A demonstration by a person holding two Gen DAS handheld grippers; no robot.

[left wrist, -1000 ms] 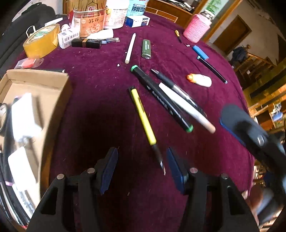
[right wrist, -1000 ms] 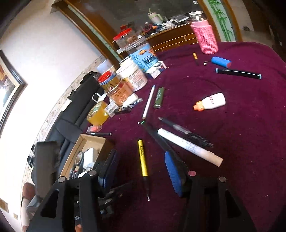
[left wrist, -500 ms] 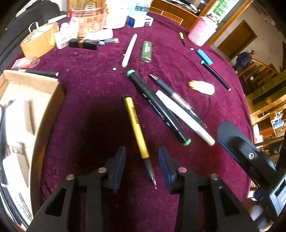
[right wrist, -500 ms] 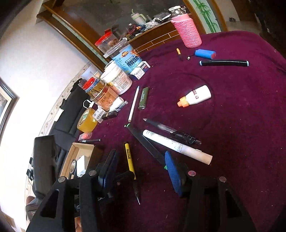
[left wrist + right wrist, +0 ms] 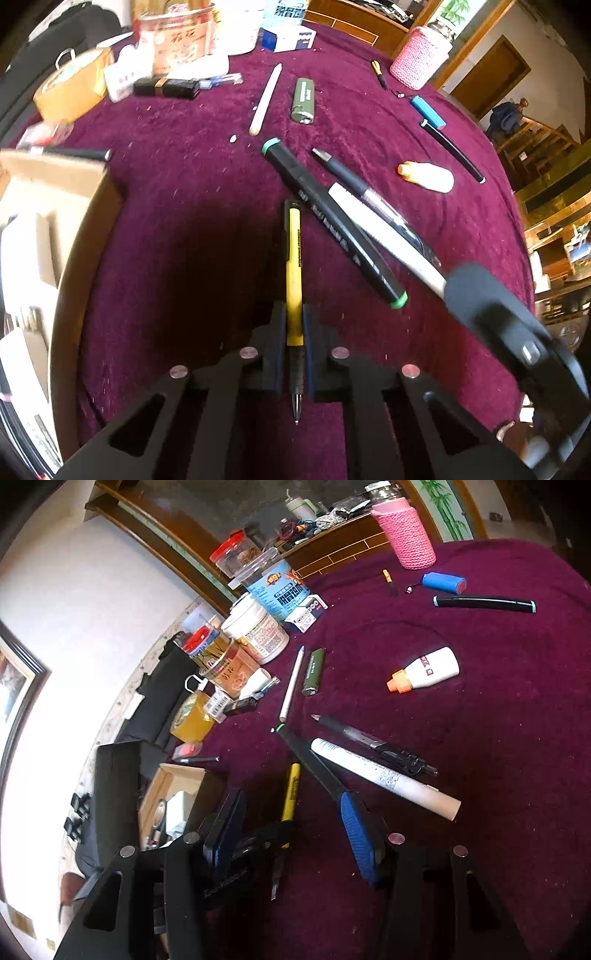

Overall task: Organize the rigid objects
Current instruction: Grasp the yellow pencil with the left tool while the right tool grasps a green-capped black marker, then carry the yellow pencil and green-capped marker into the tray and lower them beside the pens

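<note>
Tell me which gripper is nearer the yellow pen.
Left. The left gripper is shut on the yellow pen; the right gripper hangs open beside it, not touching.

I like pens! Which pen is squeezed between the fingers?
The yellow pen. The left gripper pinches it near its black tip end; the black marker and white marker lie loose.

Daylight is bright on the far tablecloth (image 5: pixel 207 155), deep shadow pools near both cameras; fisheye bends edges, the left margin blurs.
</note>
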